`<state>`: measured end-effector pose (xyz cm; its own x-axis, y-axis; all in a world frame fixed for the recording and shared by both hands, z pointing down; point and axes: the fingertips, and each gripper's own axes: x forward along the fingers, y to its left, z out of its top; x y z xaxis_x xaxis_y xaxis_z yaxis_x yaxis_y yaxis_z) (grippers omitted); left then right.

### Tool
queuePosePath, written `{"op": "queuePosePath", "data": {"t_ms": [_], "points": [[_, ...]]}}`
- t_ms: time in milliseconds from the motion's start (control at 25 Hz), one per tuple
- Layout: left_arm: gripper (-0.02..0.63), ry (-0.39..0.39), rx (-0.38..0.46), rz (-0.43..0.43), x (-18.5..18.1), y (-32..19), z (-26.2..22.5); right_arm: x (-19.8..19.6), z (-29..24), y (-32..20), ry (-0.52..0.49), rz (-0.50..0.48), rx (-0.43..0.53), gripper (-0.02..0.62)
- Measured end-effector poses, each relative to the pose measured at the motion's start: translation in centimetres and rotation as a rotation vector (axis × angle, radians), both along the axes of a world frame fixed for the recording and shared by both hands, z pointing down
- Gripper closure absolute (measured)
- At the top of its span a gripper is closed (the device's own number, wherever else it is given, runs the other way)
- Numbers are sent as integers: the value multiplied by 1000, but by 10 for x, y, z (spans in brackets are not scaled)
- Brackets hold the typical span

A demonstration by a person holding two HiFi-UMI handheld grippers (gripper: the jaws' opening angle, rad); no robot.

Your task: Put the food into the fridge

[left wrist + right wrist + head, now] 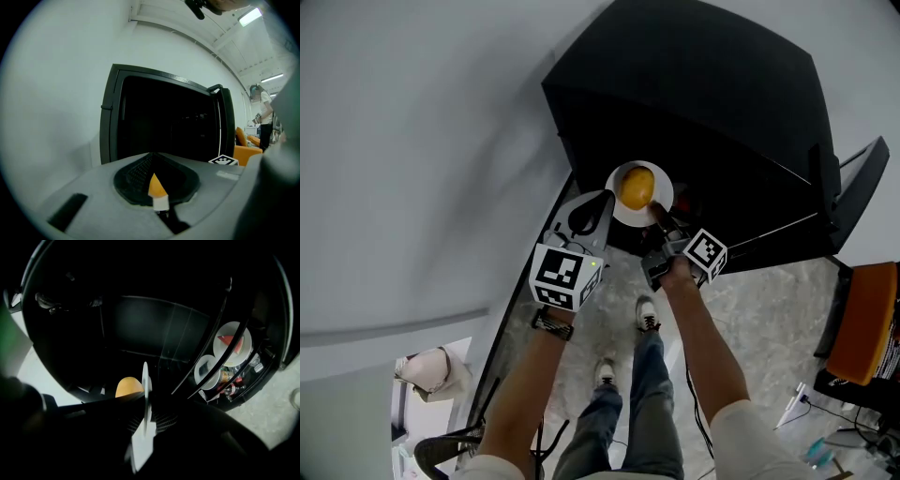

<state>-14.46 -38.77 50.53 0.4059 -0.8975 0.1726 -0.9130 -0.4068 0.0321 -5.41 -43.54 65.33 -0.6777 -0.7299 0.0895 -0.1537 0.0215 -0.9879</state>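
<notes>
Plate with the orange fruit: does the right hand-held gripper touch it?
Touching. The right gripper view shows the plate edge-on, its rim pinched between the two jaws of the right hand-held gripper.

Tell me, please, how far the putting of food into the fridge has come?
Done: the fridge stands open, and two plates already sit inside. In hand: the right hand-held gripper grips a plate with a round orange food. Still to do: to set it inside and let go.
</notes>
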Motion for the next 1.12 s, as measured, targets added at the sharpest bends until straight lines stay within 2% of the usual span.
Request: {"op": "queuePosePath", "data": {"t_ms": [280,600,800,1120], "points": [[609,-23,15,23,-1,-23,3,-6,15,-10,-10,1,-13,568],[609,-11,-20,17,1,-18,27,-6,39,-12,-7,6,-55,566],[609,-7,-33,9,-1,-15,37,-7,41,-13,-36,10,-46,568],[609,-5,-62,7,5,-11,51,-7,38,-13,-112,103,-109,554]]}}
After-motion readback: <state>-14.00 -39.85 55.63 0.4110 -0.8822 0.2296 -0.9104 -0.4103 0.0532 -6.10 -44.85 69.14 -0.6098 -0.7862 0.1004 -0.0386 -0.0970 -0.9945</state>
